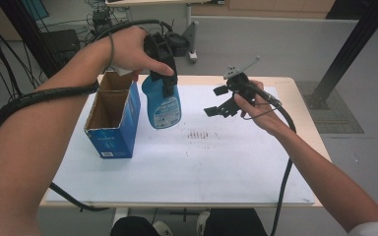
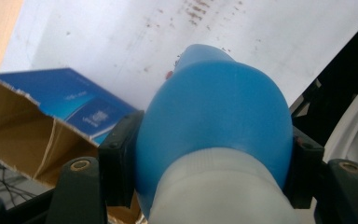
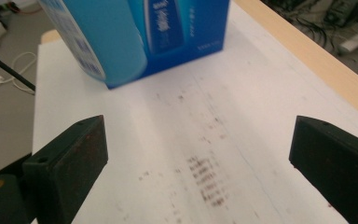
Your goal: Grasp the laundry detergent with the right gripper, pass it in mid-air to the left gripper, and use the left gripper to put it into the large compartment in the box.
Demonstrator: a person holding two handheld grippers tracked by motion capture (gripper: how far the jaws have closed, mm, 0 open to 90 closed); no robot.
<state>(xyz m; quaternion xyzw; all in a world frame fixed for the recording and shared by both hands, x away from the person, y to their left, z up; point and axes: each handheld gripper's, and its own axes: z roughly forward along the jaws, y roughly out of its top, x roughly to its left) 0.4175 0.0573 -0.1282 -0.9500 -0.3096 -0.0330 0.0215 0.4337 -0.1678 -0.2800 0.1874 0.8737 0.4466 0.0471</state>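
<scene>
The bottle [image 1: 163, 105] hangs above the table [image 1: 295, 88], just right of the open box [image 1: 114, 123]; the right gripper [image 1: 220, 101] further right.

Light wood table [image 1: 302, 105] w/ white sheet [image 1: 216, 167] over most of it; open blue carton [image 1: 112, 118] stands on sheet's left.

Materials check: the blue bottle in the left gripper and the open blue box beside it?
Blue bottle with white cap: looks like smooth, semi-gloss plastic, with soft highlights on its rounded shoulder and a printed label. Open blue box: apparently printed cardboard, its brown raw inside and torn, fibrous flap edge showing. The left gripper clamps the bottle near its neck.
</scene>
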